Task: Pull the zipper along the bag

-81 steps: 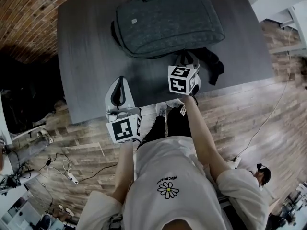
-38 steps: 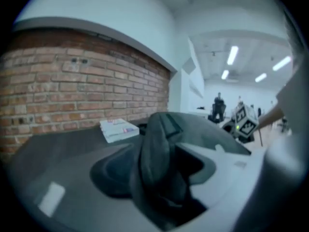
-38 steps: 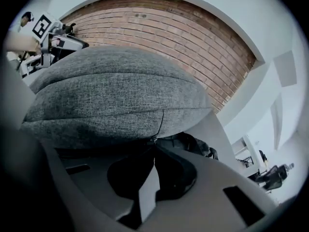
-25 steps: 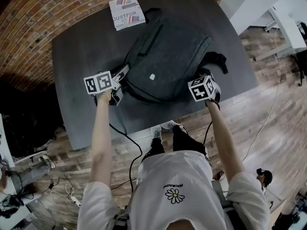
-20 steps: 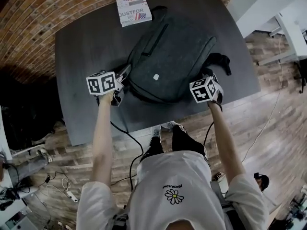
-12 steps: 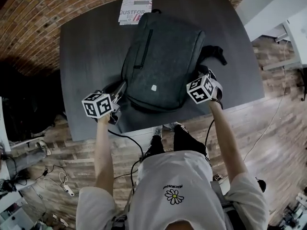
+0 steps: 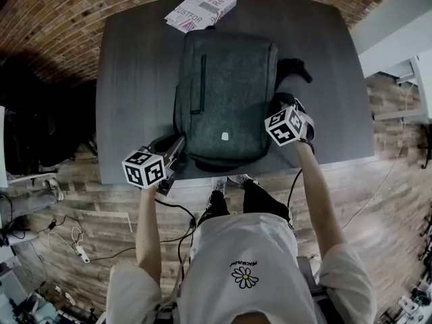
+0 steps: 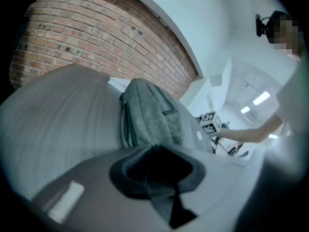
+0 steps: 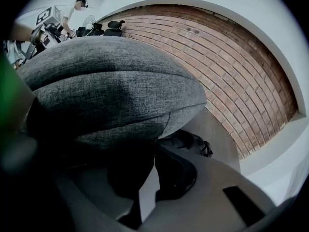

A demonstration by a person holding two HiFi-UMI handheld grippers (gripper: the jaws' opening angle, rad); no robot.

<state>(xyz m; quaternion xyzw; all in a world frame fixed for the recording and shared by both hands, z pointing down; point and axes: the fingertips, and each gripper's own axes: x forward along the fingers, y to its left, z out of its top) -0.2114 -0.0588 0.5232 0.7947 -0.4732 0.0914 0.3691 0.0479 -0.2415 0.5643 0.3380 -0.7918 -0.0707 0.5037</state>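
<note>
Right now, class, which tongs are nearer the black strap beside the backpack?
Right. The right tongs sit at the backpack's right edge, close by the black strap; the left tongs, jaws just closed on the backpack's near-left corner, are far across it.

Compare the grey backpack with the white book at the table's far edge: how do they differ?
The backpack is dark grey fabric; the book has a white printed cover. The backpack is far larger, filling the middle of the table, while the book is small and thin. The backpack lies square to the table, the book at a slant beyond the backpack's top end. Both lie flat on the dark table.
</note>
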